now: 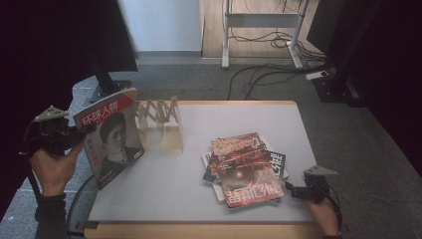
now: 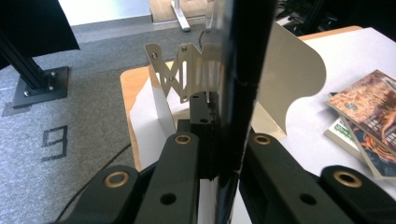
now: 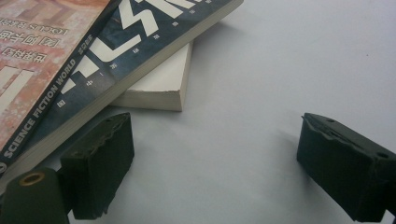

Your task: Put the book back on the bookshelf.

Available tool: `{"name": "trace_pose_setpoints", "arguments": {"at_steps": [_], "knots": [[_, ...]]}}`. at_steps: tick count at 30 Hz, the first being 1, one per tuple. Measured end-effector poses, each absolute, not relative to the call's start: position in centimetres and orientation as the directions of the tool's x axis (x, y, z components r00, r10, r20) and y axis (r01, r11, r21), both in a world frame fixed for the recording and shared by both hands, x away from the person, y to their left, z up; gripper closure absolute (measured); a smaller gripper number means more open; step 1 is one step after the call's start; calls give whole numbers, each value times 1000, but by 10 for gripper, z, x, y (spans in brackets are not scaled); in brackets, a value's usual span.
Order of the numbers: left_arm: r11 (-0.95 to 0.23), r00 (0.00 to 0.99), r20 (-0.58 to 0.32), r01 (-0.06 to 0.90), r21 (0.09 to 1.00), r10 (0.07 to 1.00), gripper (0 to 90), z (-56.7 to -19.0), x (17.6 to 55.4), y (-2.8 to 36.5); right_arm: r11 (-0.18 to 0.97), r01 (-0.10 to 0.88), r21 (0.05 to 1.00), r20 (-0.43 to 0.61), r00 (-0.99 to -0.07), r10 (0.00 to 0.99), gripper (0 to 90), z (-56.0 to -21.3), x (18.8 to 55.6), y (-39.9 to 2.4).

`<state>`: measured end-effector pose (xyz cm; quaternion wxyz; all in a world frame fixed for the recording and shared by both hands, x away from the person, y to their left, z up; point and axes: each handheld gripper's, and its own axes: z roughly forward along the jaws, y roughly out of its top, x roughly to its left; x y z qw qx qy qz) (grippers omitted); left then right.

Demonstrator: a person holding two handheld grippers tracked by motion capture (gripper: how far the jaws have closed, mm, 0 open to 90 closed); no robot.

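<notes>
Left gripper (image 1: 82,133) clamped on the left edge of a magazine (image 1: 113,137), held upright and tilted over the left end of the surface (image 1: 169,184), just left of an expanding book rack (image 1: 161,122). Cover readable from the high view: red title band, a dark portrait below. Seen along the left gripper (image 2: 219,140), magazine (image 2: 243,70) reduced to a dark edge-on slab between the jaws, cover unreadable, much of the book rack (image 2: 187,74) blocked behind it; one cream divider visible to the right.

Right gripper (image 1: 293,190) low at the near right of the surface, jaws spread wide with nothing between, just beside a loose stack of books (image 1: 246,167). Lower books in the stack mostly covered by the top one. In the right gripper view, right gripper (image 3: 210,163) over bare surface (image 3: 280,70); stack of books (image 3: 116,51) cut off by the frame, titles partly legible. Far background dark, hard to make out.
</notes>
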<state>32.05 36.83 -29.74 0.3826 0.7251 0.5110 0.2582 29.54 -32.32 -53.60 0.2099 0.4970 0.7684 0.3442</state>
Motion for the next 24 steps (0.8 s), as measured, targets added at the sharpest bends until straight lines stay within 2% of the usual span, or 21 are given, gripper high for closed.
{"name": "trace_pose_setpoints", "arguments": {"at_steps": [24], "knots": [[-137, 291, -14, 491, 860, 957, 870, -314, 362, 358, 268, 619, 739, 21, -418, 908, 102, -536, 296, -323]]}}
